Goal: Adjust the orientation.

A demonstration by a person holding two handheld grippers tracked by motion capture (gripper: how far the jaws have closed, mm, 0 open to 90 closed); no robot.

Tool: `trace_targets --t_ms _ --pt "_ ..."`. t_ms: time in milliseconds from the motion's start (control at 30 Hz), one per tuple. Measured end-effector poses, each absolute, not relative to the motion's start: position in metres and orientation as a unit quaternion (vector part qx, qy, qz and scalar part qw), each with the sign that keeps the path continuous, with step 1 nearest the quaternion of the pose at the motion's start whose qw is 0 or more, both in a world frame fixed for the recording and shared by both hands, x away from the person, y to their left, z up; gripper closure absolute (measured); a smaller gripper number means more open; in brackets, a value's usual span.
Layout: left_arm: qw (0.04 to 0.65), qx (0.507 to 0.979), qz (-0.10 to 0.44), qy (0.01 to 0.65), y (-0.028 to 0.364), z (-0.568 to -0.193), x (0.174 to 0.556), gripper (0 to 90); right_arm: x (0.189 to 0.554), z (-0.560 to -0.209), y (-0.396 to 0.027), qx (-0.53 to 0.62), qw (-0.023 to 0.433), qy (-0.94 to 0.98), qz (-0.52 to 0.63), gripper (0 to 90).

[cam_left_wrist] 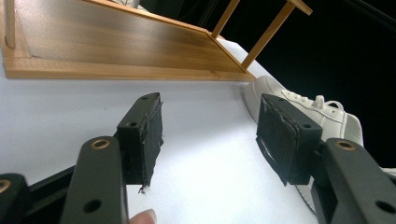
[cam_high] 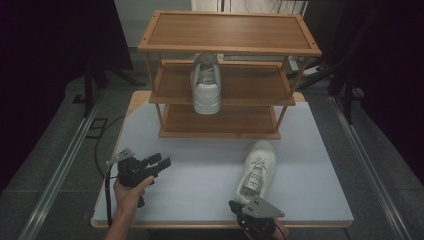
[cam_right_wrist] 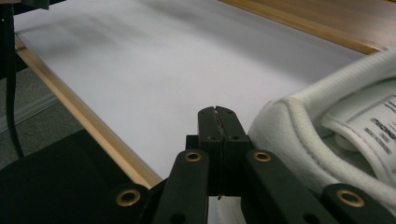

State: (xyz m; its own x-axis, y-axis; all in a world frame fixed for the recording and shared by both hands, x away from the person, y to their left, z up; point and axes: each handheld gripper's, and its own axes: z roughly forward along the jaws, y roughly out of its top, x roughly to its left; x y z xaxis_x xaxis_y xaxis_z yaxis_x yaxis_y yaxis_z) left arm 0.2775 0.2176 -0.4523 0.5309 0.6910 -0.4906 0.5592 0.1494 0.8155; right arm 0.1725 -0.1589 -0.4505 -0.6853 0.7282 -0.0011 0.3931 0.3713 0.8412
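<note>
since the loose shoe [cam_high: 258, 168] lies on the bench [cam_high: 200, 175] before the rack [cam_high: 220, 120], the right tongs [cam_high: 235, 206] must open first. left tongs [cam_left_wrist: 210, 137] gape wide, empty. right tongs [cam_right_wrist: 218, 122] are pressed together beside the heel.

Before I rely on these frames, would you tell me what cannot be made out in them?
- Shoe on the table: its heel in the high view sits behind the right tool; in the right gripper view the picture edge cuts it off.
- Shoe on the middle shelf: the top shelf hides its toe.
- Label inside the table shoe: print too blurred to read.
- Left tool: open, nothing between its pads.
</note>
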Motion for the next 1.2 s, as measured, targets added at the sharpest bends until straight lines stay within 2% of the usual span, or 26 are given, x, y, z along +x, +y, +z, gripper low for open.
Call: trace_targets --t_ms 200,667,1000,1200 --pt "0.591 0.647 0.043 0.479 0.218 -0.453 0.278 40.7 0.168 -0.452 -0.191 0.371 0.177 0.789 0.457 89.3" --pt "0.585 0.651 0.035 0.482 0.215 -0.459 0.28 40.8 0.163 -0.452 -0.257 0.421 0.182 0.755 0.468 87.9" --pt "0.584 0.651 0.034 0.483 0.216 -0.459 0.28 40.8 0.163 -0.451 -0.264 0.415 0.172 0.752 0.483 85.2" --pt "0.589 0.647 0.03 0.483 0.217 -0.458 0.28 40.8 0.168 -0.429 -0.258 0.379 0.181 0.743 0.522 81.3"
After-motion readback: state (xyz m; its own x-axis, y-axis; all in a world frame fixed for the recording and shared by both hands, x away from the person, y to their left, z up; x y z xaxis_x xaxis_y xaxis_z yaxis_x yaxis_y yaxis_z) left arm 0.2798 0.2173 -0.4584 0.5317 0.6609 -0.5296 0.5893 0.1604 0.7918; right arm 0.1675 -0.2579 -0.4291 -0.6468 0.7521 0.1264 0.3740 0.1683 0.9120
